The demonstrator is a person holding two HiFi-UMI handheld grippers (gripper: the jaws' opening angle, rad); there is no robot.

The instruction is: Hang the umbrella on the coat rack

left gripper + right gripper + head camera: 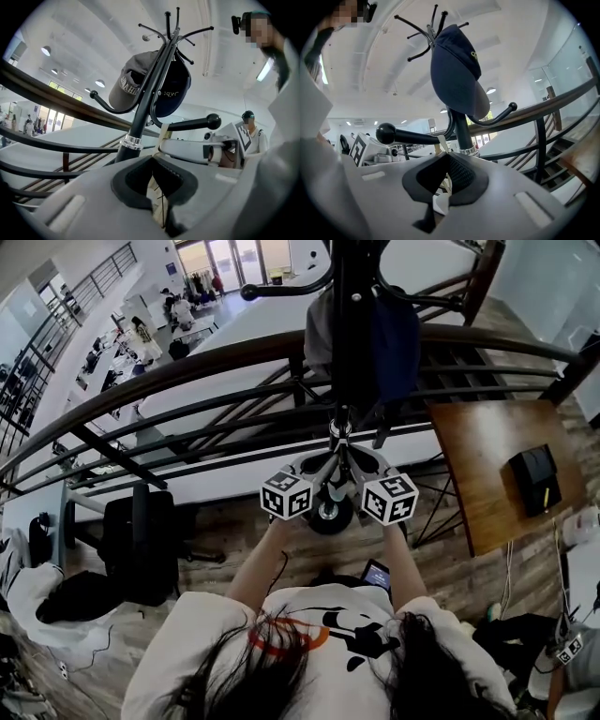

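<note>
Left gripper [153, 180] and right gripper [444, 183] both clamp pale strap [161, 132] at coat rack [352, 334]; wood floor [234, 535], curved railing [187, 362], table [478, 465] right.

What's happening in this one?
A person stands at the coat rack, holding a claw in each hand. Both the left claw and the right claw are shut on a thin cream strap that runs up to a ball-tipped lower hook. A grey cap and a navy cap hang higher up. The umbrella cannot be made out.
</note>
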